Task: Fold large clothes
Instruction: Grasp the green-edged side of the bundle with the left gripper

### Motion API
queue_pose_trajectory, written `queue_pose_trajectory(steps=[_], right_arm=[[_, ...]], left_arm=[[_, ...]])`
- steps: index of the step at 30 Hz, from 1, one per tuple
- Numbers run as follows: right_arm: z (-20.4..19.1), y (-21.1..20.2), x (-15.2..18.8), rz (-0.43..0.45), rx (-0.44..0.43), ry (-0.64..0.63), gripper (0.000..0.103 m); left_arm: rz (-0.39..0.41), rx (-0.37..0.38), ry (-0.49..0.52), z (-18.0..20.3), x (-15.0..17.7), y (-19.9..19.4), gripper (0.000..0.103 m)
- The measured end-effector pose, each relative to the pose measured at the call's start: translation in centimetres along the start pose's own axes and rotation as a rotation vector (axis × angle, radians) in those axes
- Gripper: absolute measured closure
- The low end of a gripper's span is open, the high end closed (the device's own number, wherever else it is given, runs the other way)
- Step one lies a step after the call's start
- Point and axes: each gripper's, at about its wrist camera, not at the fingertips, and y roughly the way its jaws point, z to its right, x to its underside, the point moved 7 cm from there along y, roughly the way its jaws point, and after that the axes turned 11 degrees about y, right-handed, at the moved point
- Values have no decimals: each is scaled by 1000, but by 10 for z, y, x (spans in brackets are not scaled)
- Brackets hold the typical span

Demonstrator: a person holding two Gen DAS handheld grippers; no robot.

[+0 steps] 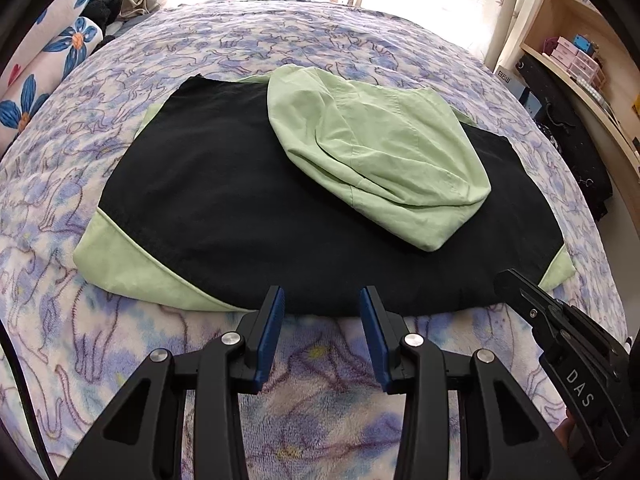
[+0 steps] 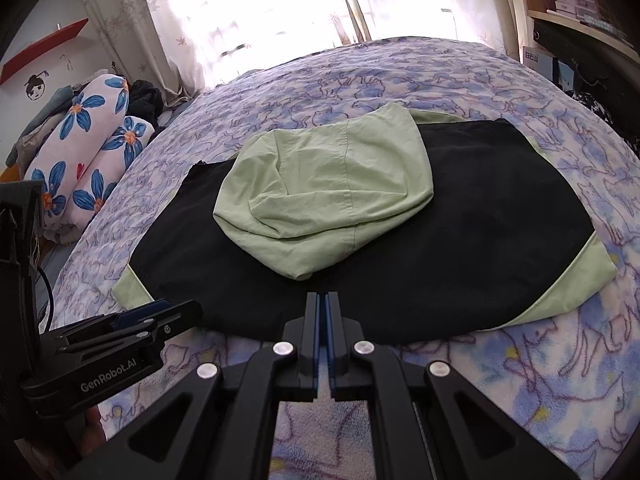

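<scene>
I'm looking down at the jacket (image 1: 248,216), a black and pale-green garment spread flat on the bed (image 1: 280,412), and everything I call out is measured from its near hem. My left gripper (image 1: 322,302) hangs right at that hem, its fingers apart with nothing between them, only black cloth just beyond the tips. My right gripper (image 2: 322,304) sits at the same hem further along, its fingers pressed together and empty. The jacket's long axis runs side to side across my view, so the hem lies broadside to both sets of fingers, and the fold, as I judge it, goes away from me, hem toward the far edge. The green hood (image 1: 376,152) is flopped over the black back panel, beyond the hem, lying nearer my right side. Neither hand has cloth yet; the left looks readier to pinch, and the right would need to spread first.
</scene>
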Motion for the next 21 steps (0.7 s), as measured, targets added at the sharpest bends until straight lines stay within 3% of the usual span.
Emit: queue_pose_trajectory(steps=[4, 10, 17, 21], right_arm=[[-5, -3, 3, 7, -12, -18, 100], [-13, -4, 6, 31, -41, -47, 100], [-16, 7, 7, 25, -44, -60, 100], [-15, 16, 9, 11, -39, -67, 100]], left_arm=[[4, 70, -30, -1, 9, 0, 51], [38, 198, -153, -23, 26, 7, 39], [53, 337, -390, -60, 33, 35, 37], [76, 351, -435, -72, 25, 46, 37]])
